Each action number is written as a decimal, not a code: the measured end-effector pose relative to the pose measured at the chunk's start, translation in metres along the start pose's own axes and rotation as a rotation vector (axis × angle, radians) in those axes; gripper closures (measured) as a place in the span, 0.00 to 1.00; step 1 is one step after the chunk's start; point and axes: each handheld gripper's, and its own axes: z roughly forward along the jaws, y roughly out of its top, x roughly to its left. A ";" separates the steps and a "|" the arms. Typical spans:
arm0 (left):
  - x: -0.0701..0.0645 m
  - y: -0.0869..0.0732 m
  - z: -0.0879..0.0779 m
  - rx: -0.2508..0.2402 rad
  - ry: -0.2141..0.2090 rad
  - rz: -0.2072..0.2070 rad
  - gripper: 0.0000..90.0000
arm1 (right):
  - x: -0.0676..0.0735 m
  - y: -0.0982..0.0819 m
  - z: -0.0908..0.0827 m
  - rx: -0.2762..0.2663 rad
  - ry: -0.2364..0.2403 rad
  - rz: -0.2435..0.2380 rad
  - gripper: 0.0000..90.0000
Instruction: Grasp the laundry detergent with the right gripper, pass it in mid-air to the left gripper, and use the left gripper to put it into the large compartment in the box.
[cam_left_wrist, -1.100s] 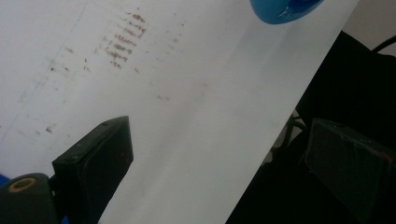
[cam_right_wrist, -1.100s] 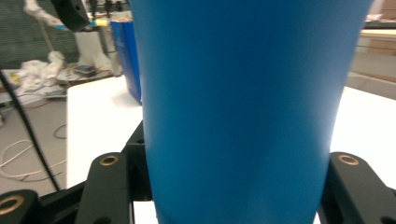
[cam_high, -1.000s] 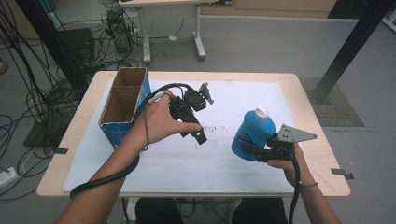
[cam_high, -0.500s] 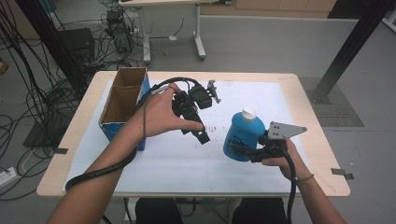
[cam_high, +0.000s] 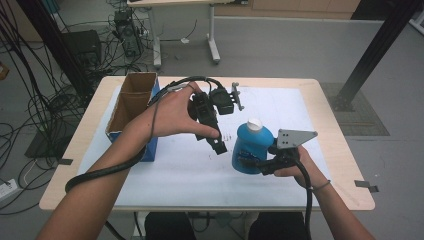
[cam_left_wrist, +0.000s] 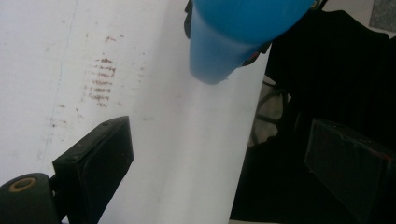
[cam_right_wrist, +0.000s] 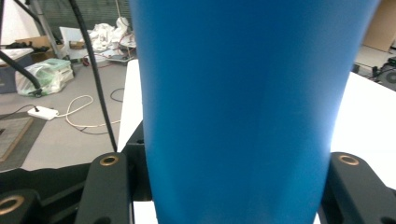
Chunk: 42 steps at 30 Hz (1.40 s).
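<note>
Currently a blue bottle (cam_high: 251, 147) is clamped around its body by the right gripper (cam_high: 257, 162), jaws closed on both sides, and is held above the white mat (cam_high: 310, 110) near the table's middle, probably so it can be carried. Its long axis is roughly upright, white cap (cam_high: 254, 123) pointed up and tilted slightly away. The left gripper (cam_high: 216, 145) is kept just beside it, jaws spread wide and empty, likely ready to assist. A cardboard box (cam_high: 131, 107) is left standing at the left.

Black grippers (cam_high: 212, 120) with brass screws, thick black cables, one grey three-cornered plate (cam_high: 295, 137).
</note>
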 end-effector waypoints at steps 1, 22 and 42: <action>0.000 0.003 -0.002 0.010 0.001 0.015 0.09 | -0.001 0.000 0.001 0.001 0.006 0.000 0.47; -0.013 0.038 -0.015 0.097 -0.006 0.171 0.09 | -0.013 0.013 0.024 0.027 0.100 -0.046 0.47; -0.028 0.073 -0.001 0.206 0.007 0.225 0.10 | -0.016 0.021 0.040 0.033 0.148 -0.061 0.47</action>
